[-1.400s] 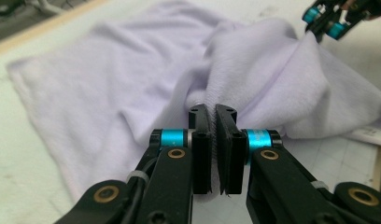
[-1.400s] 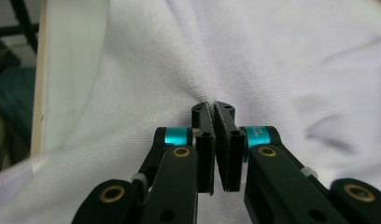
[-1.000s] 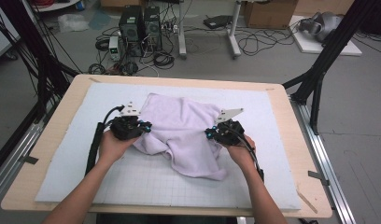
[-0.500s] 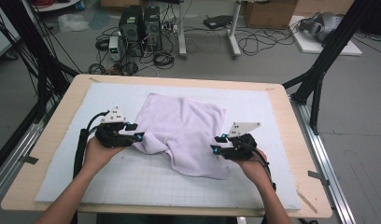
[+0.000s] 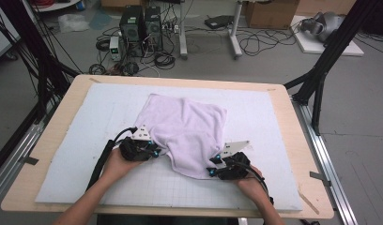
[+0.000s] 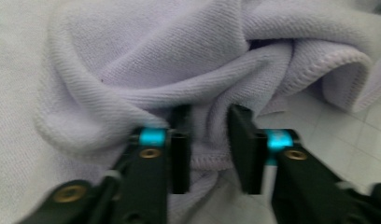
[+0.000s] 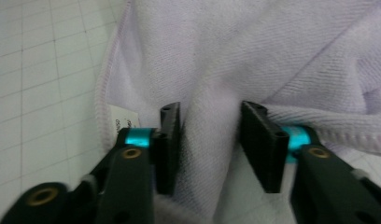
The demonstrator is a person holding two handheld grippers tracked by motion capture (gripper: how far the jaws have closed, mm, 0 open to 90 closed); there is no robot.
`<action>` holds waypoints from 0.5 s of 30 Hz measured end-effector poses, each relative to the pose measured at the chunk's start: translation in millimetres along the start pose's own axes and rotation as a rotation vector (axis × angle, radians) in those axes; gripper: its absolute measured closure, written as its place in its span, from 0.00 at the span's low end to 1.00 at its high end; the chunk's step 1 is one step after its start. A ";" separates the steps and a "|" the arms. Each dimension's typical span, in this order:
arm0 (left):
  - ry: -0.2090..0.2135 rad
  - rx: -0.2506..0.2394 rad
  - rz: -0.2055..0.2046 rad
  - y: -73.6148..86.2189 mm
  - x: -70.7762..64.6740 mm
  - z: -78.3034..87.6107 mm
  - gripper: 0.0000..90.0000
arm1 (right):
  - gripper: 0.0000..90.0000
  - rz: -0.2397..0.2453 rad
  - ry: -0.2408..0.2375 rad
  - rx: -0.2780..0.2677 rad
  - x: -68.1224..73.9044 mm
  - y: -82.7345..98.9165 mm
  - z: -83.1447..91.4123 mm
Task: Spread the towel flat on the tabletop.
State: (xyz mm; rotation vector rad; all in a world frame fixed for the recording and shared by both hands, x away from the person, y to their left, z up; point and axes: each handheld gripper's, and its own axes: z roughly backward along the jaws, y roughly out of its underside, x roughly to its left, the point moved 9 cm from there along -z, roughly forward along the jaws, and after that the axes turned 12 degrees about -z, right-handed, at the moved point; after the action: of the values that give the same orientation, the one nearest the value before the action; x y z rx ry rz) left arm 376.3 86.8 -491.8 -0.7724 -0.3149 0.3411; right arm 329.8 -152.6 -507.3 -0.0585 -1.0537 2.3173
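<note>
A lilac towel (image 5: pixel 187 131) lies rumpled on the white gridded mat (image 5: pixel 110 108). My left gripper (image 5: pixel 157 152) is at the towel's near left edge. Its jaws have just been closing, and in the left gripper view (image 6: pixel 207 126) they pinch a bunched fold of towel (image 6: pixel 179 60) with its hem. My right gripper (image 5: pixel 213 168) is at the towel's near right corner. Its jaws have also just been closing. The right gripper view (image 7: pixel 209 121) has a raised ridge of towel (image 7: pixel 254 46) filling the gap between the pads, with a small white label beside the left jaw.
The mat covers a wooden table (image 5: pixel 58 126), with bare mat on each side of the towel and in front of it. Black frame posts (image 5: pixel 321 75) stand at the table's far corners. Computers and cables (image 5: pixel 142 28) are on the floor beyond.
Both hands have let go of the towel's sides, drawn back toward the near edge and sunk. The jaws now sit on new folds at the towel's near left edge and near right corner.
</note>
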 end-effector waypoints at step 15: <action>-0.007 -0.103 -0.022 -4.7 -18.3 103.4 0.96 | 0.90 0.063 -0.072 -0.084 40.1 -15.7 34.2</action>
State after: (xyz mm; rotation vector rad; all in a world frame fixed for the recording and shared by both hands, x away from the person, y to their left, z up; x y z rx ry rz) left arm 319.7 140.4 -421.3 -0.8680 -0.3497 0.3084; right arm 295.1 -146.5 -465.0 -0.0417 -1.2008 2.3460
